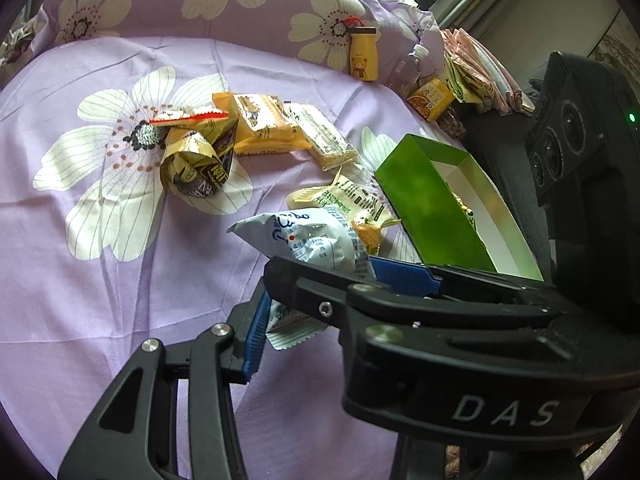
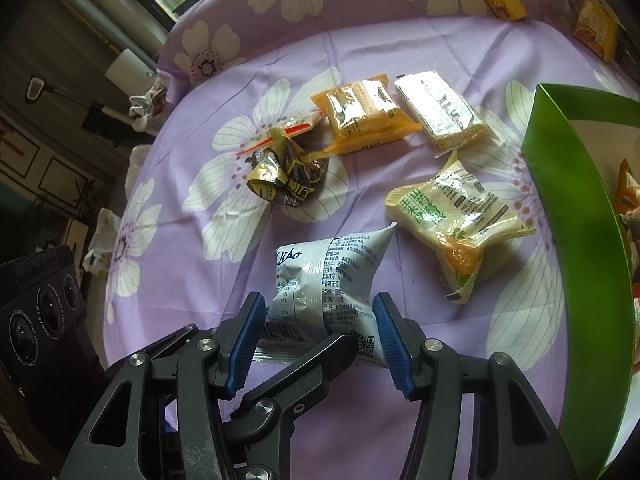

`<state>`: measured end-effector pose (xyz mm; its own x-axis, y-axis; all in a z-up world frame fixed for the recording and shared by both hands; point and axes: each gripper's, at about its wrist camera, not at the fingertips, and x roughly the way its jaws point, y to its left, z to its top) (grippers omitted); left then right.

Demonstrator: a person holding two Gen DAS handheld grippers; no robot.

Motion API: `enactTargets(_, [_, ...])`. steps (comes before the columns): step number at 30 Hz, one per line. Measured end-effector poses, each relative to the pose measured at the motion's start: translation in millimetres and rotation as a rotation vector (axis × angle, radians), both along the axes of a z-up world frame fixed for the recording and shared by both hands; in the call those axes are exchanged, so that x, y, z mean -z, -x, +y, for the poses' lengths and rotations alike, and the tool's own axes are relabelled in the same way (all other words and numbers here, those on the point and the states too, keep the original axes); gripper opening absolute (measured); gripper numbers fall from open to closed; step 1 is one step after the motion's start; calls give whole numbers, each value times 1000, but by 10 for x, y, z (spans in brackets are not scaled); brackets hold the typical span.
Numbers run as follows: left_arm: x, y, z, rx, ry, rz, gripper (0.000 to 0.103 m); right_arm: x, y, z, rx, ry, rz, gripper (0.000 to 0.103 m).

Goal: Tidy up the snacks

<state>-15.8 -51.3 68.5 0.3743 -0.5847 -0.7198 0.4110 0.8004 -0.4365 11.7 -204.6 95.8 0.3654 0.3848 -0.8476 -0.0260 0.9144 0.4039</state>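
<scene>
- Left gripper (image 1: 320,284) – tilted down at the purple flowered cloth (image 1: 120,320). Its blue pads are narrowly set on the white-blue snack packet (image 1: 308,240), one at the packet's crimped tail and one at its far side, and appear to press it.
- Right gripper (image 2: 320,304) – pitched down more steeply and crossing over the left one. Its body, marked "DAS", blocks the lower right of the left wrist view. The pads sit abt half open and touch both flanks of the same packet, which we see dented betw. them. One black finger of the left gripper pokes up under the packet.
- Packet txt: "QiAo" in blue script, dense small print and a QR code near the right pad.
- Farther back, L to R: a crumpled gold-brown wrapper (image 2: 280,176), an orange packet (image 2: 360,116), then a clear cracker pack (image 2: 440,116). Their lettering is too small for us to read.
- Nearer, right of the held packet, lies a yellow packet (image 2: 452,216) with big green Chinese chars.
- Far right: an open green box (image 2: 568,208) with snacks inside.
</scene>
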Motion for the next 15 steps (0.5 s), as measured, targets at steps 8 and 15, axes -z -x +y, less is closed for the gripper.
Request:
enactTargets(8, [-161, 71, -9, 4, -4, -90, 42, -244, 94, 128, -19, 76, -133, 59])
enactTargets(15, [-318, 126, 18, -8, 0, -142, 42, -381, 148, 143, -22, 75, -171, 59])
